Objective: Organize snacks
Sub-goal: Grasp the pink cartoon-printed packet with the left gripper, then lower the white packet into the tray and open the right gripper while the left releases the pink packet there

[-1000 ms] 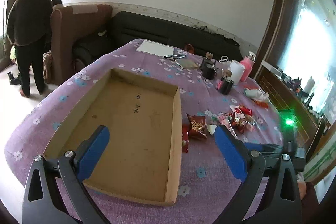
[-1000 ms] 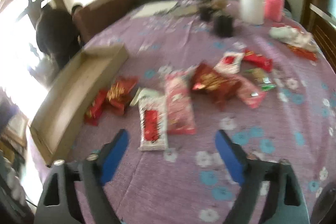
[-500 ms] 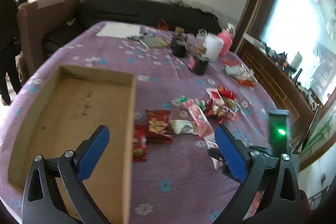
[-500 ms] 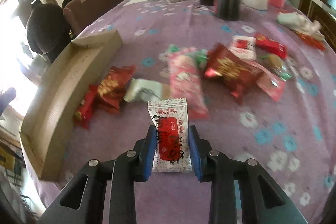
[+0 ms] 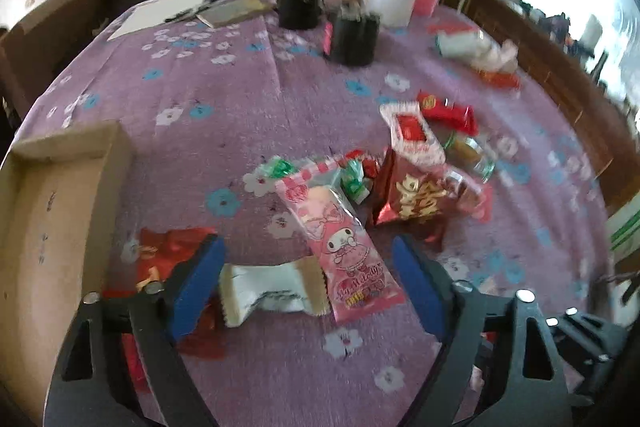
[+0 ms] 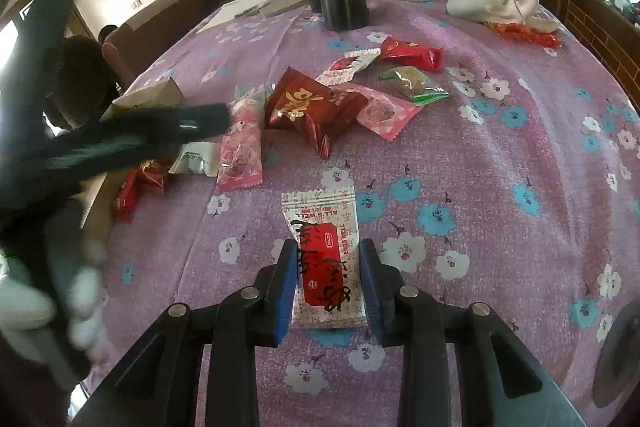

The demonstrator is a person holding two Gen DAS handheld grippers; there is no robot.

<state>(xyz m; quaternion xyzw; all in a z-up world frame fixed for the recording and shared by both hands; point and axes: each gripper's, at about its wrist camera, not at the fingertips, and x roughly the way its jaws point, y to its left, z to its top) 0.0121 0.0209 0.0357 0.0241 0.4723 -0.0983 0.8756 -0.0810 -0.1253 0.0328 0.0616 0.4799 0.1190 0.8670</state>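
R gripper (image 6: 326,287): blue pads pinched on the white-and-red packet (image 6: 324,255), gripped by its near end w/ the far end lying flat over the purple cloth (image 6: 500,155); a sec ago these pads were spread wide above the pile, so the grab has been made. L gripper (image 5: 306,279): pads spread wide, nothing held, brought down low since then over the white wrapper (image 5: 266,291) & pink packet (image 5: 342,243); before, it was hung over the cardboard tray (image 5: 44,187). Tray is seen at the L edge, no snacks visible inside. Judged: first packet secured, transfer to tray pending, second pick being lined up.
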